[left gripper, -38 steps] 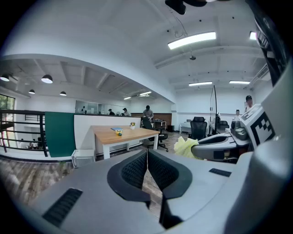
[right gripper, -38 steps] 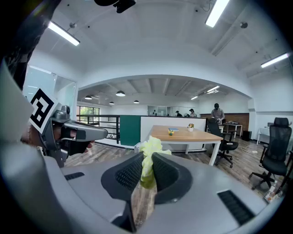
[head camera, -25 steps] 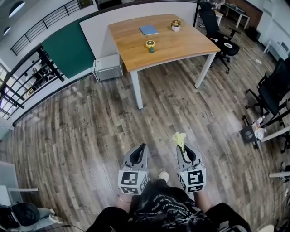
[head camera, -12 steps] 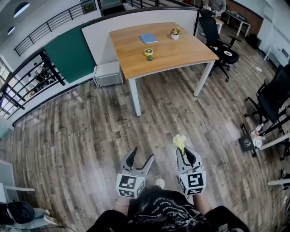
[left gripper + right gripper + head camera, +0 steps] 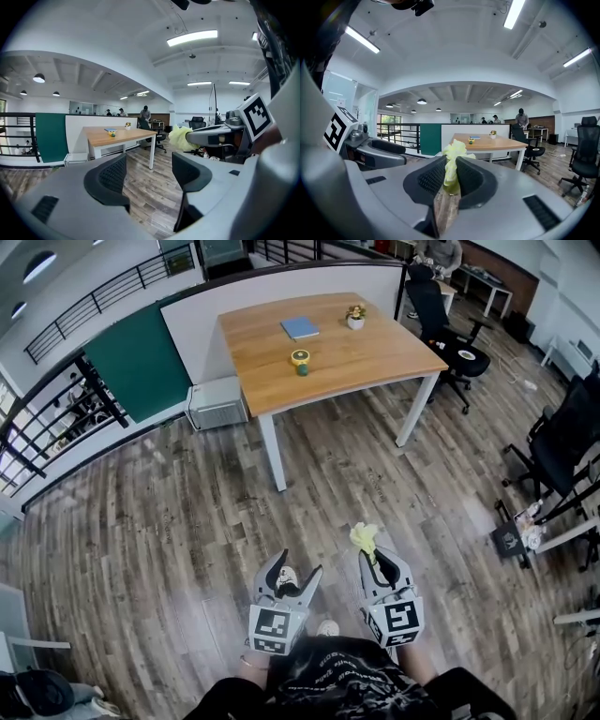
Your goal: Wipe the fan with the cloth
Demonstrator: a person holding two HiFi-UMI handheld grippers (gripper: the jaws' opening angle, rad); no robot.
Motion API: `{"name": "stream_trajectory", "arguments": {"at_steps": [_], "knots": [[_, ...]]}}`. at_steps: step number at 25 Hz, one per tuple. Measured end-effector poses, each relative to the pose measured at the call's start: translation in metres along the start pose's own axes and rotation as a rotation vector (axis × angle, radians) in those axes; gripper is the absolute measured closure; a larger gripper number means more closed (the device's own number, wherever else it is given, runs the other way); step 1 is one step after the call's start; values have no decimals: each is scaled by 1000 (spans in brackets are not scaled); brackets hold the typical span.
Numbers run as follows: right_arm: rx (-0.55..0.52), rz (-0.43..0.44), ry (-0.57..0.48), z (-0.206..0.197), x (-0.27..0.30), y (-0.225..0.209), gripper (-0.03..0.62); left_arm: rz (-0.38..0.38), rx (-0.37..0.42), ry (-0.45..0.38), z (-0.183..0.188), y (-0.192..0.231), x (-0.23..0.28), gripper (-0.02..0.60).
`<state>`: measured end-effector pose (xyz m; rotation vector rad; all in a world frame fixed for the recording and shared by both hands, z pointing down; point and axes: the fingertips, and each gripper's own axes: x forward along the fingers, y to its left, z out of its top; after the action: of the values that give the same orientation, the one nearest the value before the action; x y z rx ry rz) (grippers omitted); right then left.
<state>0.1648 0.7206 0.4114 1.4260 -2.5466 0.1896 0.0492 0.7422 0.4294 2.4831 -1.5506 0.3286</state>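
Out on the wood floor [image 5: 169,512], well short of the table [image 5: 384,352], so I'd call this the approach bit, no wiping yet. Right gripper [image 5: 374,559] is clamped on the yellow cloth [image 5: 364,537], which pokes up past the jaw tips in a bunched tuft. Left gripper [image 5: 296,570] has just been opening its jaws, and they stand wide with nothing between them, just floorboards showing through in its own view. The fan [image 5: 300,359], which I take to be the little yellow and green thing, stands near the middle of the tabletop, well apart from both grippers, with a blue book [image 5: 300,328] and a small potted plant [image 5: 355,319] further back. Next up is probably closing the gap to the table, then steadying the fan with the free gripper. It looks light enough to skid if the cloth pushes on it unbraced.
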Motion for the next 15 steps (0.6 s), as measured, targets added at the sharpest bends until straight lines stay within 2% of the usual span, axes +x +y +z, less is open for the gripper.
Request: {"name": "stream_trajectory", "arguments": {"at_steps": [6,15], "knots": [[-28,-38,19,14,56,-14,522,-51,-2,1,13,43,49,275],[13,-116,46,43,162,-30,522,-114,-2,23,41,137,133,275]]}}
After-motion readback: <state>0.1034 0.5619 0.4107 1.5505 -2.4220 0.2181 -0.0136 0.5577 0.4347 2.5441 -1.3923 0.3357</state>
